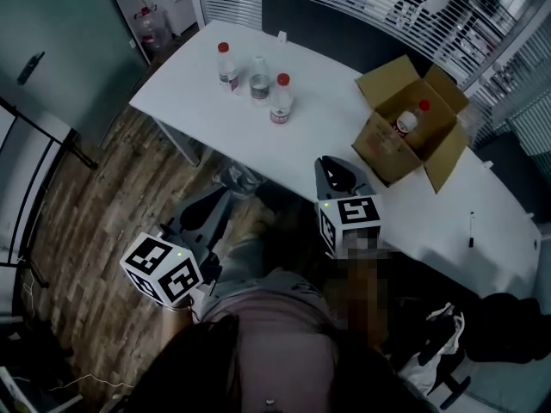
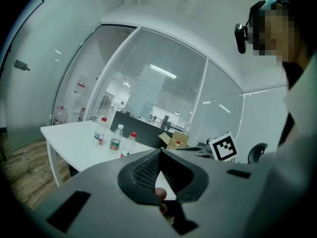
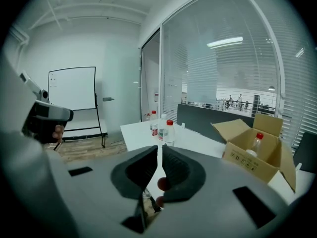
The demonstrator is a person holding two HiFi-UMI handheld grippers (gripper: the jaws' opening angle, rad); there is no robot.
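Hovering off the near edge of the long white table, both grippers sit low and close to the person's body, over the wood-plank floor. The left gripper points up toward the table's near-left side. Its own view shows the two dark jaws pinched together at the tips with nothing between them. The right gripper is just short of the table edge, and in its view the jaws are closed down to a hairline slit, also empty.

Three clear plastic water bottles stand upright in a loose cluster on the far-left part of the table, well apart from both grippers. There's a red-capped one farthest left, a white-capped one in the middle and another red-capped one nearest. They're close together, but I can't tell whether any of them touch.

The open brown cardboard box sits on the right side of the table with its flaps spread out, and it's the closest thing to the right gripper. A fourth bottle with a red cap is inside the box. A small black pen lies by itself on the table, farther right.
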